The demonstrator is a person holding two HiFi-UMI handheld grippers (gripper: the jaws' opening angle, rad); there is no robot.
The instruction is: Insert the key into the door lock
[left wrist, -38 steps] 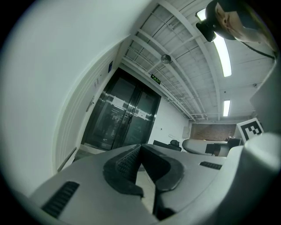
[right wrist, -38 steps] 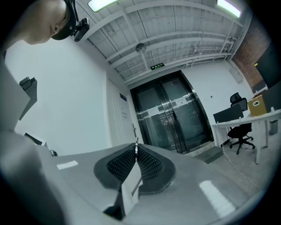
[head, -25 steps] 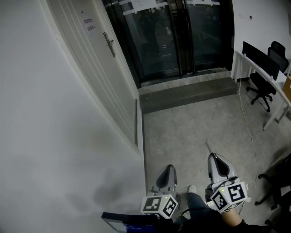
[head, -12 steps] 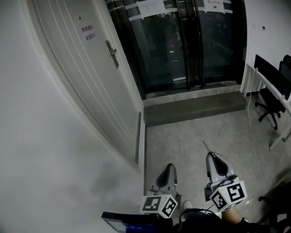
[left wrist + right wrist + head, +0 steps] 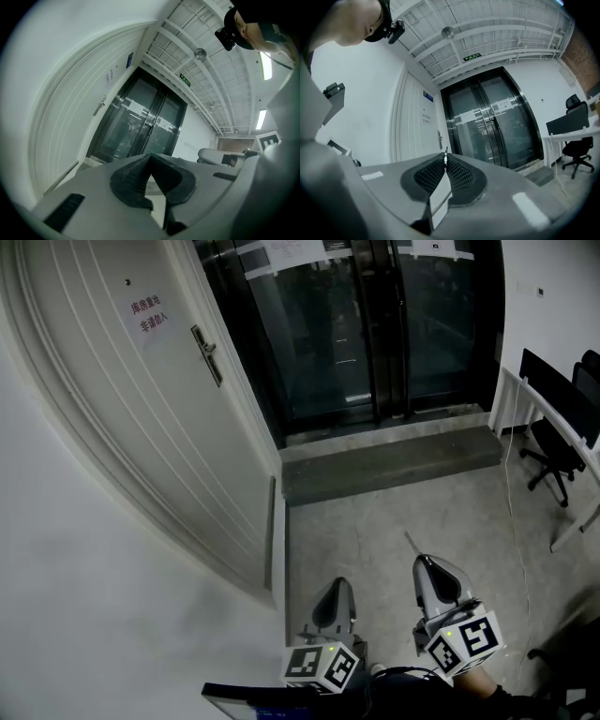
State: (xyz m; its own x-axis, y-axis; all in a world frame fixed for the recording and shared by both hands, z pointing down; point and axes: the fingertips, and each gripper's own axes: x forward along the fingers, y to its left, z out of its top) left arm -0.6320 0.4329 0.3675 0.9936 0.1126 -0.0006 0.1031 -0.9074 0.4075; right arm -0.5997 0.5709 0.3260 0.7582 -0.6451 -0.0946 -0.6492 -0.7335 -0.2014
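Filling more of the head view than a second ago, the door [image 5: 141, 418] and its lock [image 5: 207, 356] show the approach is under way, though the left gripper [image 5: 337, 585] and right gripper [image 5: 427, 564] hang low, well short of them. The left gripper view shows jaws closed on nothing. The right gripper view shows jaws pinching the key [image 5: 446, 154], blade forward.

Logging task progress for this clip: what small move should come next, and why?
Probably step closer and lift the right gripper up and left toward the handle on the white door. Its jaws are shut on the key, whose tip sticks out ahead, but it hangs low over the floor, well away from the handle.
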